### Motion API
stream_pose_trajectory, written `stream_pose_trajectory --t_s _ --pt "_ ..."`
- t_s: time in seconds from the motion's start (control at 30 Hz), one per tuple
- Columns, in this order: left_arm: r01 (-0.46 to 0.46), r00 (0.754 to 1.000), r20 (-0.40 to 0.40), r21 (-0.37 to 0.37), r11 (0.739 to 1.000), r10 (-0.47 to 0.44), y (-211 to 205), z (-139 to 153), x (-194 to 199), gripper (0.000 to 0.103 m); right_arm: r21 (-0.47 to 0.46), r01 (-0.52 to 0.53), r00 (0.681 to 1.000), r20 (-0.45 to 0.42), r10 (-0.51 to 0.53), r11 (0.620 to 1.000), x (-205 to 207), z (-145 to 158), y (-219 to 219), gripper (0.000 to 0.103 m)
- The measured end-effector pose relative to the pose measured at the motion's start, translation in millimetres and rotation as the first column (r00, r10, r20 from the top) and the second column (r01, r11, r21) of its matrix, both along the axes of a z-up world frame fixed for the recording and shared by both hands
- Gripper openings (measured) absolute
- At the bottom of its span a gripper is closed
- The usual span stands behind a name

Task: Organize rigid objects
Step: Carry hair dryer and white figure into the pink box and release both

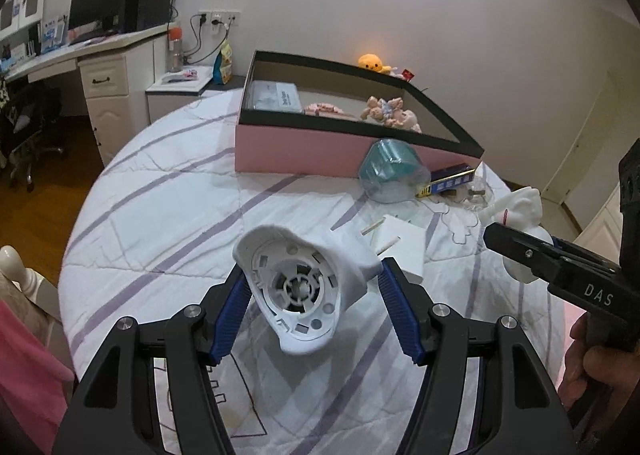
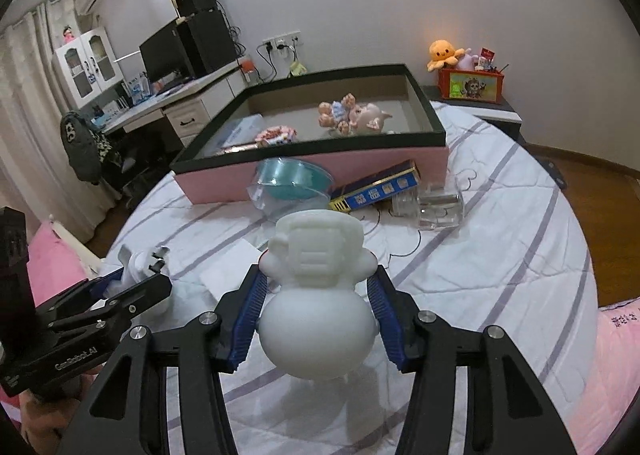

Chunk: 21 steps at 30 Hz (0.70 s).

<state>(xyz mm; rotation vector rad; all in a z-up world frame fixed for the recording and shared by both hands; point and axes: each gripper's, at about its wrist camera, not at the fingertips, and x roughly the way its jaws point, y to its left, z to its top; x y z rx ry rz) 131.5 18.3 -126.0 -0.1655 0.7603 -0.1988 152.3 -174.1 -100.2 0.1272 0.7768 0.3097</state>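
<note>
Both tongs are loaded as I see it. My left gripper [image 1: 312,287] is clamped on a white plastic housing [image 1: 304,291], its open underside with ribs and slots turned toward the camera, lifted above the striped quilt [image 1: 160,215]. My right gripper [image 2: 318,319] is closed on a white round-bodied figurine [image 2: 316,295], blue pads [image 2: 248,319] pressing its belly from both sides (its back faces the lens).

Farther off on the quilt sits the pink box with a black rim [image 2: 312,171], holding small dolls [image 2: 352,115], a snack packet [image 2: 276,135] and a clear-wrapped pack at its far left. Just near of the box wall lie a clear case with a teal spool [image 2: 292,183], a blue and gold carton [image 2: 376,187] leaning on the wall, and a clear plastic piece [image 2: 436,207] to its right. A white square box [image 1: 400,247] lies on the quilt between my two tools.
</note>
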Motion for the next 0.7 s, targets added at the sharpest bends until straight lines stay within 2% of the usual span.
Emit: stream_pose_trajectory --t_s 0.47,0.7 --pt "0.002 0.996 0.091 0.009 1.000 -0.003 4 44 -6 0.065 -0.003 -0.031 0.997 0.064 0.032 1.000 0 29 5 0.054" --pt "0.007 0.989 0.145 0.018 1.000 -0.009 4 74 19 0.065 -0.032 -0.046 0.992 0.120 0.049 0.998 25 60 11 0.054"
